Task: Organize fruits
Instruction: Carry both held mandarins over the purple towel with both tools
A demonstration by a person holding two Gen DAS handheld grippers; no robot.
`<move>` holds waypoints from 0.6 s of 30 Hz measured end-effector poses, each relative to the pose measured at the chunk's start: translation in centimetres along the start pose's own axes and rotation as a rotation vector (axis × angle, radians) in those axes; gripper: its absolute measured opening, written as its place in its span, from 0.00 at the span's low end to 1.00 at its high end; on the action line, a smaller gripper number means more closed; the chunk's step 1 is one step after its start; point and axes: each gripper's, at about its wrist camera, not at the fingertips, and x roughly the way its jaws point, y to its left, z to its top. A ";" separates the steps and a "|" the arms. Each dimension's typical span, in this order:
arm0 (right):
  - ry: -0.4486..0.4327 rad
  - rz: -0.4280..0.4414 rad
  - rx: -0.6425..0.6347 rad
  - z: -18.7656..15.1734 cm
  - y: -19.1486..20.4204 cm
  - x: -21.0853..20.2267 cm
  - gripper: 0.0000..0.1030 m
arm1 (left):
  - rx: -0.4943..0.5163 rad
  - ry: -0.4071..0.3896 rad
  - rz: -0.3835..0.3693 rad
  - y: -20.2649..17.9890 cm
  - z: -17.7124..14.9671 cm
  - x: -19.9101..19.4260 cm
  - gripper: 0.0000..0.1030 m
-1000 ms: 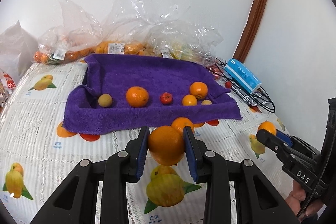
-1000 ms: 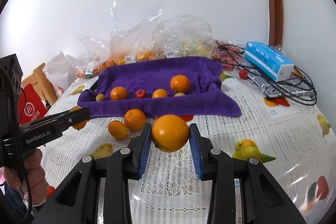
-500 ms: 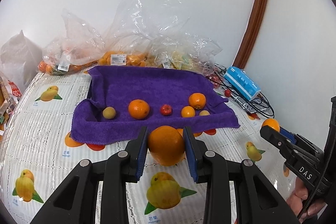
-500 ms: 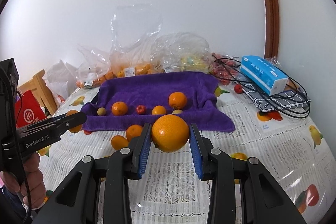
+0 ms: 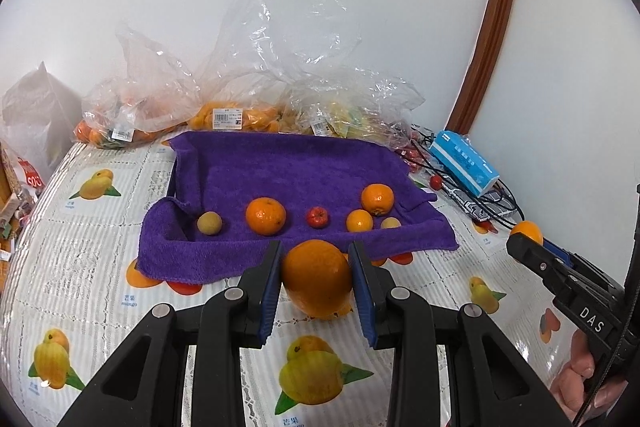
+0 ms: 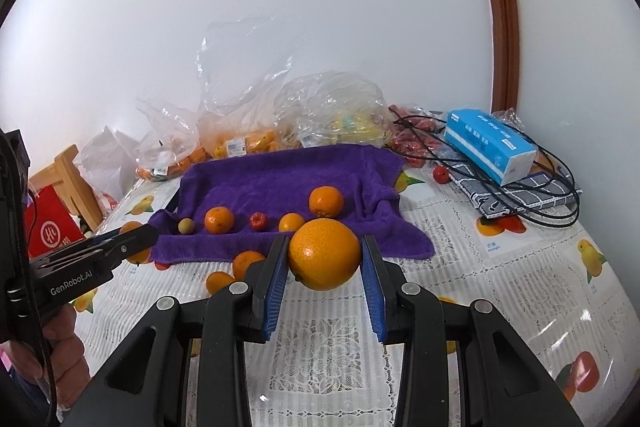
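**Two oranges in hand, carried toward the purple towel**

Left gripper [image 5: 316, 285]: jaws pinching a large orange [image 5: 317, 281] by its sides, blue pads pressed to the peel; fruit held clear above the table [image 5: 80, 251], just short of the towel's near hem

Right gripper [image 6: 325, 269]: jaws pinching a second large orange [image 6: 324, 254], round, glossy, pitted peel, small dark stem scar low on its near face; likewise held above the table

Purple towel [image 5: 288, 171]: spread over what seems a shallow tray, edges folded up; holds a row of fruit – a small yellow-green fruit [image 5: 209, 223], a medium orange [image 5: 265, 216], a small red fruit [image 5: 317, 217], and a cluster of three smaller pieces to the right

Loose oranges [image 6: 236, 269]: two left on the table before the towel

Step, by judgement: transport, both loads mid-carry; sorting partly done. Next move calls for carrying each orange forward over the raised hem, lowering it beside the like-sized orange, spreading the jaws only once it rests, since it can roll
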 end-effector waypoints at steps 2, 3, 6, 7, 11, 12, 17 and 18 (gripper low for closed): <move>0.001 -0.001 0.002 0.2 -0.1 0.1 0.35 | 0.000 -0.003 0.003 0.1 0.2 0.1 0.31; 0.002 -0.004 0.003 0.3 -0.1 0.2 0.35 | -0.002 -0.004 0.005 0.1 0.3 0.1 0.31; 0.005 -0.007 0.005 0.6 -0.2 0.4 0.35 | -0.007 -0.012 0.012 0.3 0.7 0.1 0.31; 0.005 -0.005 0.007 0.8 -0.2 0.5 0.35 | -0.009 -0.014 0.016 0.3 0.8 0.2 0.31; 0.002 0.001 0.008 1.3 -0.3 0.9 0.35 | -0.020 -0.013 0.017 0.5 1.4 0.6 0.31; 0.000 0.004 0.006 1.5 -0.3 1.0 0.35 | -0.020 -0.015 0.020 0.6 1.5 0.7 0.31; -0.011 0.007 -0.002 2.3 -0.5 1.8 0.35 | -0.019 -0.022 0.040 0.9 2.2 1.3 0.31; -0.014 0.008 -0.004 2.5 -0.5 1.9 0.35 | -0.019 -0.023 0.044 1.0 2.2 1.4 0.31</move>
